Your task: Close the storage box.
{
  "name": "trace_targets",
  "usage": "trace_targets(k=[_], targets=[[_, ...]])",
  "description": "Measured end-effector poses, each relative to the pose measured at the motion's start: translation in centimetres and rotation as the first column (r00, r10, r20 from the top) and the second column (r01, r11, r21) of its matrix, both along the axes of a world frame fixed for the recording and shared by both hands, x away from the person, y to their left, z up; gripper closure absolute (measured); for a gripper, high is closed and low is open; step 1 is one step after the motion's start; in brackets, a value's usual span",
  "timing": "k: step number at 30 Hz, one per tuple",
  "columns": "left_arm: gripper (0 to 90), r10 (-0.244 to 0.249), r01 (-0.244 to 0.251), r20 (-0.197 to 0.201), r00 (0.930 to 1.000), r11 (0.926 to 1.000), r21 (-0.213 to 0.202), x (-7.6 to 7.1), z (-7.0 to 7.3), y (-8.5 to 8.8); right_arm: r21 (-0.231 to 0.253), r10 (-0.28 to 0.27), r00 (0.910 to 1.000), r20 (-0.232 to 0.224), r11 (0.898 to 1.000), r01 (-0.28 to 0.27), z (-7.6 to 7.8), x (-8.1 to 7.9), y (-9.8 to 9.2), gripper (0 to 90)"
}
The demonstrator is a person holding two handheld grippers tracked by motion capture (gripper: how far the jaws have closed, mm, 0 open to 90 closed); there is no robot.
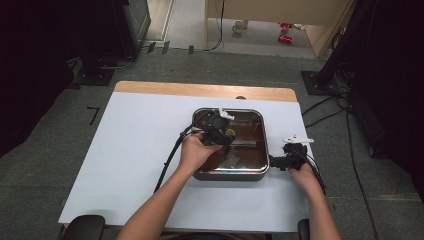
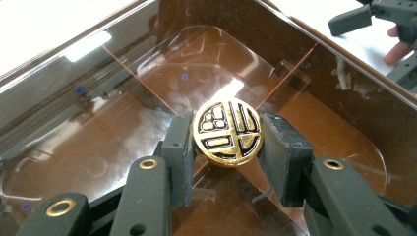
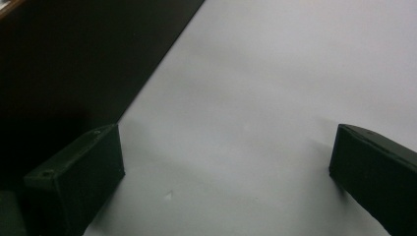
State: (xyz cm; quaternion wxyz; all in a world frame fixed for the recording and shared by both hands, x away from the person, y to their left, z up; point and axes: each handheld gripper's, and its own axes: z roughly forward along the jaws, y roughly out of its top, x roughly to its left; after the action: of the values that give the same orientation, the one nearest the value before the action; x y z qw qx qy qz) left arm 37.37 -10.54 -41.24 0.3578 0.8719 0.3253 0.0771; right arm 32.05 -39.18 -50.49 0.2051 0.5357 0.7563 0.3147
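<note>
Grey carpet surrounds a surface [image 1: 140,165] under a white sheet, wood showing along its far edge. High view: square metal pan [image 1: 231,174] toward the right edge; your left tongs [image 1: 223,134] reach inside it, your right tongs [image 1: 279,162] lie just beside its right wall.
Left gripper view: left tongs [image 2: 227,142] clamped on a gold medallion [image 2: 227,131] with black openwork, over the pan's brown glossy bottom [image 2: 123,123].
Right gripper view: right tongs [image 3: 226,172] stand wide apart over white sheet, gripping nothing, dark pan wall [image 3: 74,59] alongside.
</note>
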Motion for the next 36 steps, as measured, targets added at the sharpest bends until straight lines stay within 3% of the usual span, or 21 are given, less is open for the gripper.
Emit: trace_targets(k=[9, 19, 21, 22, 25, 30, 32, 36], targets=[[57.6, -0.011, 0.011, -0.010, 0.9999, 0.9998, -0.015, 0.2, -0.1, 0.1, 0.000, 0.000, 1.0000, 0.000, 1.000, 0.000, 0.0, 0.0, 0.0, 0.0], [44.0, -0.056, 0.056, 0.008, 0.9984, 0.9975, -0.043, -0.1, 0.5, 0.5, 0.002, -0.001, 1.0000, -0.001, 1.000, 0.001, 0.0, 0.0, 0.0, 0.0], [40.7, -0.074, 0.074, 0.001, 0.9972, 0.9940, -0.080, -0.1, 0.9, 0.9, 0.001, 0.000, 1.0000, 0.001, 1.000, 0.000, 0.0, 0.0, 0.0, 0.0], [39.1, -0.074, 0.074, 0.001, 0.9972, 0.9940, -0.080, -0.1, 0.9, 0.9, 0.001, 0.000, 1.0000, 0.001, 1.000, 0.000, 0.0, 0.0, 0.0, 0.0], [35.0, -0.109, 0.114, 0.054, 0.9926, 0.9886, -0.099, -0.4, 1.5, 1.6, 0.000, 0.001, 1.0000, 0.000, 1.000, -0.001, 0.0, 0.0, 0.0, 0.0], [29.0, -0.117, 0.129, 0.107, 0.9873, 0.9852, -0.113, -0.7, 2.2, 2.4, 0.000, 0.001, 1.0000, 0.000, 1.000, -0.001, 0.0, 0.0, 0.0, 0.0], [28.7, -0.130, 0.145, 0.136, 0.9821, 0.9837, -0.106, -1.0, 2.6, 3.1, 0.000, 0.001, 1.0000, 0.000, 1.000, -0.001, 0.0, 0.0, 0.0, 0.0], [27.6, -0.144, 0.156, 0.115, 0.9829, 0.9813, -0.112, -1.0, 3.0, 3.9, -0.001, 0.002, 1.0000, 0.002, 1.000, -0.002, 0.0, 0.0, 0.0, 0.0]])
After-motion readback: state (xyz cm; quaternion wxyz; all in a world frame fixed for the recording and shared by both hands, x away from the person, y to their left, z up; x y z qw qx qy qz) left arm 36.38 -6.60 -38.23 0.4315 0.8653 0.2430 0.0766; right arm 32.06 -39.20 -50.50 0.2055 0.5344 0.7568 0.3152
